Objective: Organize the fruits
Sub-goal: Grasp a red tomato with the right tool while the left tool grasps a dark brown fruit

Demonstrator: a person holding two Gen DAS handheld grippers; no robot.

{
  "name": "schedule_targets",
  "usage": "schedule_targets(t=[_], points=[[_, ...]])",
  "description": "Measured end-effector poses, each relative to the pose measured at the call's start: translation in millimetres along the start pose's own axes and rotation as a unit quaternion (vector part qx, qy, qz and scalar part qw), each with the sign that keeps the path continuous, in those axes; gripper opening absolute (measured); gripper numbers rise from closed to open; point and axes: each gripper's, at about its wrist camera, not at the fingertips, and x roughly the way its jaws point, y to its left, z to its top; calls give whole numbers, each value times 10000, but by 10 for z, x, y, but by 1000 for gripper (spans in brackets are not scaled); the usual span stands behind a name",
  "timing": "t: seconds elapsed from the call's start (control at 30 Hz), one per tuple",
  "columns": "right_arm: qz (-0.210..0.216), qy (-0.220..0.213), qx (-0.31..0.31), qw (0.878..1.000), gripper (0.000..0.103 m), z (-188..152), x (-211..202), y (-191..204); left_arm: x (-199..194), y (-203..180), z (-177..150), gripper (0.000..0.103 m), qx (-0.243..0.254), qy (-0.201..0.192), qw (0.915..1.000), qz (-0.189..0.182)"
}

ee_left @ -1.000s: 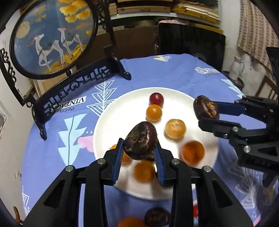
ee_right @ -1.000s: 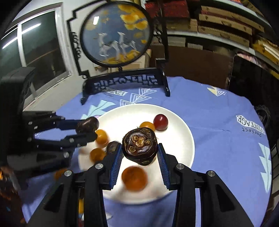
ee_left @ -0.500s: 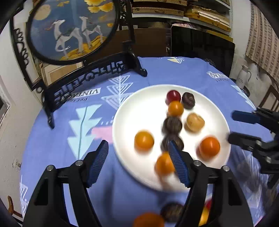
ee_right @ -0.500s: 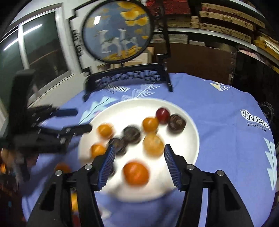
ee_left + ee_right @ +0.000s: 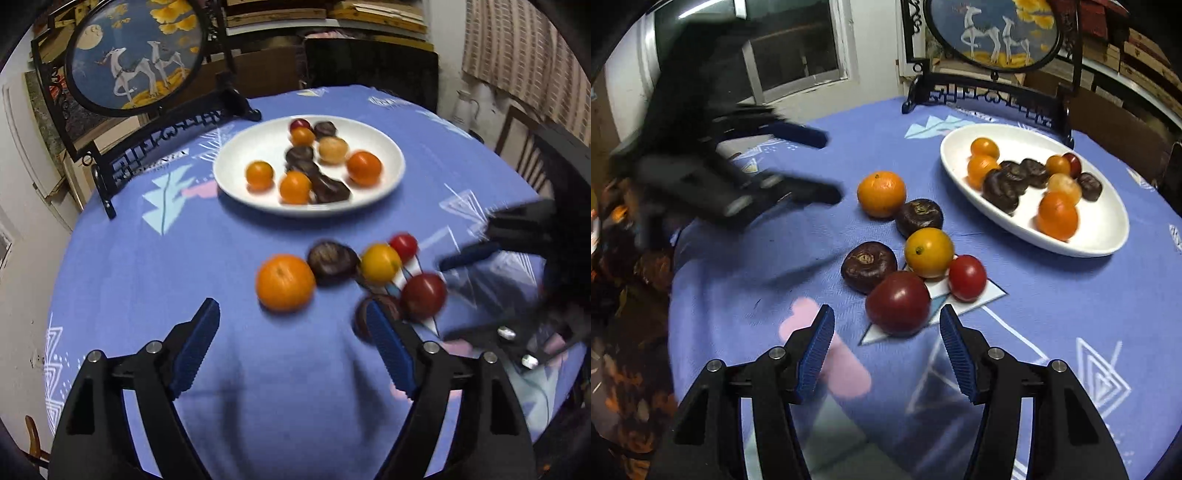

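A white plate (image 5: 391, 162) (image 5: 1108, 229) holds several orange fruits, dark brown chestnut-like fruits and a small red one. Loose on the blue cloth lie an orange mandarin (image 5: 285, 281) (image 5: 881, 193), two dark brown fruits (image 5: 332, 261) (image 5: 868, 266), a yellow fruit (image 5: 380, 263) (image 5: 928, 252), a small red tomato (image 5: 404, 246) (image 5: 967, 277) and a larger dark red tomato (image 5: 423, 296) (image 5: 898, 302). My left gripper (image 5: 295, 347) is open and empty, just short of the mandarin. My right gripper (image 5: 886, 341) is open and empty, just before the dark red tomato.
A round painted screen on a black carved stand (image 5: 136, 55) (image 5: 993, 33) stands at the table's far side behind the plate. A dark chair (image 5: 535, 158) is at the right. The table edge drops off at the left in the right wrist view (image 5: 670, 280).
Both grippers let go of their dark brown fruits on the plate, opened, and pulled back toward the loose fruits on the cloth.
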Motion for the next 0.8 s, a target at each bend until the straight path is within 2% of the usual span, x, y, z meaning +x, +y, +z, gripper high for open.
schedule_targets(t=[0.03, 0.07, 0.1, 0.13, 0.4, 0.43, 0.47, 0.5, 0.53, 0.6, 0.7, 0.8], points=[[-60, 20, 3, 10000, 53, 13, 43, 5, -4, -49, -40, 81, 64, 33, 10000, 1], [-170, -5, -10, 9999, 43, 17, 53, 7, 1, -93, -71, 81, 126, 63, 9999, -25], [-179, 2, -14, 9998, 39, 19, 51, 1, 12, -133, -91, 81, 185, 89, 9998, -61], [-114, 13, 64, 9999, 39, 8, 16, -19, 31, -192, -115, 81, 261, 114, 9995, -106], [-407, -162, 422, 9982, 39, -265, -450, -232, 371, -580, -44, 81, 663, 269, 9968, -355], [-417, -176, 459, 9979, 39, -289, -476, -254, 430, -583, -30, 79, 647, 343, 9966, -369], [-448, -193, 507, 9975, 39, -314, -505, -285, 486, -583, -23, 63, 613, 434, 9965, -363], [-470, -204, 528, 9973, 39, -330, -521, -306, 538, -572, -17, 52, 560, 550, 9961, -392], [-482, -217, 535, 9972, 39, -342, -537, -316, 527, -519, 4, 40, 331, 592, 9955, -667], [-499, -257, 534, 9970, 39, -343, -568, -351, 458, -479, 20, 40, 218, 580, 9961, -631], [-517, -338, 490, 9969, 39, -283, -620, -393, 222, -421, 108, 40, 315, 285, 9977, -532], [-688, -631, 421, 9947, 39, -44, -747, -501, -42, -332, 362, 40, 341, -138, 9988, -308]])
